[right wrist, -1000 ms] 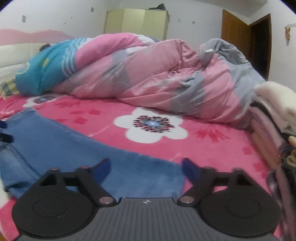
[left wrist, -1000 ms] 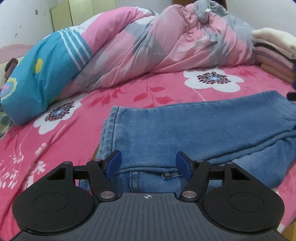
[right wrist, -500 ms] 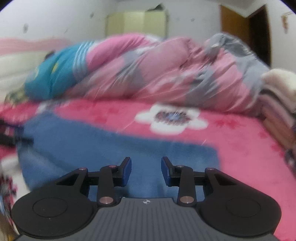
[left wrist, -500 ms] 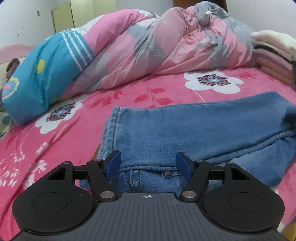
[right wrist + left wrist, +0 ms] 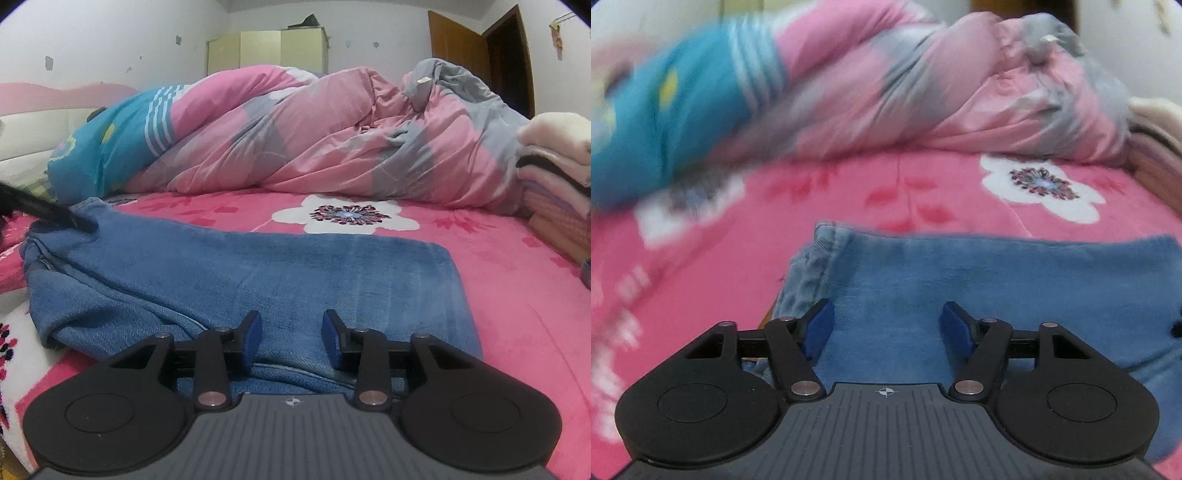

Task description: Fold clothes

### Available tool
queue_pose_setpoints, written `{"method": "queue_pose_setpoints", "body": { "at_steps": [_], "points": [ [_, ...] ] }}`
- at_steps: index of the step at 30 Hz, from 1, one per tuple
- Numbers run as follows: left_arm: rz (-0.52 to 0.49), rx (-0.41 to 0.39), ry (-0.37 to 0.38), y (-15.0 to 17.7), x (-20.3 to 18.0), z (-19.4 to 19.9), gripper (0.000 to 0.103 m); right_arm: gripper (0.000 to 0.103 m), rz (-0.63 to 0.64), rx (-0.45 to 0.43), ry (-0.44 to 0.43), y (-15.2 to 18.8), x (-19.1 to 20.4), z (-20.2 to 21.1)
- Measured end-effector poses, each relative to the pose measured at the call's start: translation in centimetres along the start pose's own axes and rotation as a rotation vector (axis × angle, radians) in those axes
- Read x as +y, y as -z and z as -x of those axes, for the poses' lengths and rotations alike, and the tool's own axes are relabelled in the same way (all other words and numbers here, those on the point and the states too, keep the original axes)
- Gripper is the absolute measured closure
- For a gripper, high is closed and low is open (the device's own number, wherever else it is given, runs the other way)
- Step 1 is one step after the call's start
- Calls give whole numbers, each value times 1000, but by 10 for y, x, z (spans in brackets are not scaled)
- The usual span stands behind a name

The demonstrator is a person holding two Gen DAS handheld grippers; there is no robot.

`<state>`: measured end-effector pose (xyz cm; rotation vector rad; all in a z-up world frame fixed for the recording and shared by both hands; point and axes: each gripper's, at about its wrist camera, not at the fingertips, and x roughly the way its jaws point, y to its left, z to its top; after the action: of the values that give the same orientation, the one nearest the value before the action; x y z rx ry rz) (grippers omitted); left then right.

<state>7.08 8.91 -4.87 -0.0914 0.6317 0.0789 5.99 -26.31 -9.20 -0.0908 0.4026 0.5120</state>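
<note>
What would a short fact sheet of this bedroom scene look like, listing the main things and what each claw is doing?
garment: blue jeans, lying flat on the bed, legs doubled over
surface: pink floral bedsheet
behind: bunched pink, grey and teal duvet
right side: stack of folded clothes
left claw: open, over the waistband end of the jeans
right claw: open, over the leg end
view quality: left wrist view blurred

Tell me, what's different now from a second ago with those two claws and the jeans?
The right gripper narrowed its jaws, then moved in low over the jeans, fabric between its fingers but not clamped. The left gripper swung over the waistband end, its view blurred, jaws open as before. The jeans stayed folded lengthwise on the pink bedspread; the quilt and the clothes stack did not move.
</note>
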Motion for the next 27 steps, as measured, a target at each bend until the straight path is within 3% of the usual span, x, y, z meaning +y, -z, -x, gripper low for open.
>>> {"method": "queue_pose_setpoints", "body": {
  "at_steps": [6,10,14,17,20,23,27],
  "points": [
    [18,-37,13,-12,-4,24,38,64,-4,-20,-3,3,-1,1],
    [15,-82,22,-30,-9,20,37,64,-4,-24,-2,4,-1,1],
    [-20,-61,-29,-25,-8,-1,42,64,-2,-15,-3,1,-1,1],
    [-47,-46,-67,-21,-7,-17,41,59,-13,43,-11,-12,-4,6],
    [-51,-46,-79,-16,-3,-26,41,57,-44,47,-8,-39,-13,10],
    [-42,-55,-72,-15,-1,-26,41,58,-39,33,-11,-69,-21,-10],
    [-43,-63,-72,-13,-2,-26,41,68,-18,143,-18,-82,-32,-61]
  ]
}}
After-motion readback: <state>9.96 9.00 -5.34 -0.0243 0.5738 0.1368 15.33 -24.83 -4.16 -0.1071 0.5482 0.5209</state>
